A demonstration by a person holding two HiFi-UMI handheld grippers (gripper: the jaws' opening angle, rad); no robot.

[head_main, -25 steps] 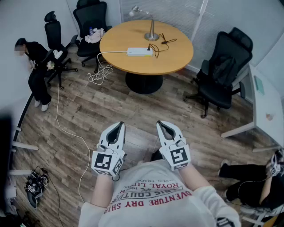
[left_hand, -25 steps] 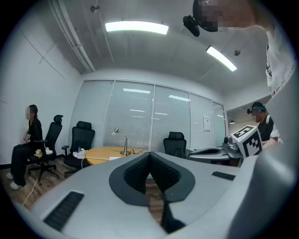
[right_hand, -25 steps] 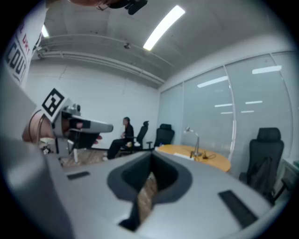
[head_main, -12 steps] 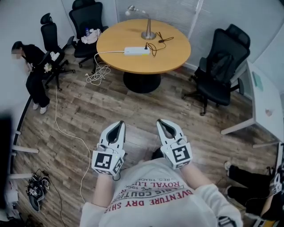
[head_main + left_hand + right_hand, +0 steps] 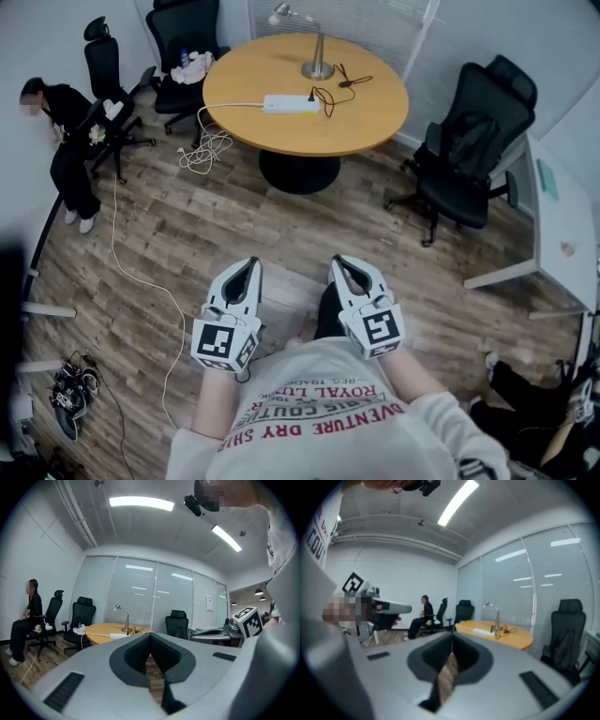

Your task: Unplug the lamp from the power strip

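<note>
**Caller 1:** Wooden round surface (image 5: 366, 122) well ahead of you across the floor, and on it the white power strip (image 5: 291, 104), with the lamp (image 5: 319, 66) standing just behind. You're nowhere near reach yet.

**Caller 2:** And your left gripper (image 5: 246, 267) and right gripper (image 5: 344, 264) are both up at your chest, jaws pressed together, nothing in either. Walk in first, then part one set of jaws before you reach.

**Caller 1:** Once there, pin the strip with one gripper and take the plug body with the other. Pull straight out of the socket, not by the black cord (image 5: 328, 97), or I reckon the strip slides along.

**Caller 2:** Trouble is, you can't make out the plug itself from here: too small. That cord loops at the strip's right end, and I can't tell which socket it enters.

**Caller 1:** Mind the white cable (image 5: 208, 145) heaped on the floor beside the surface.
</note>
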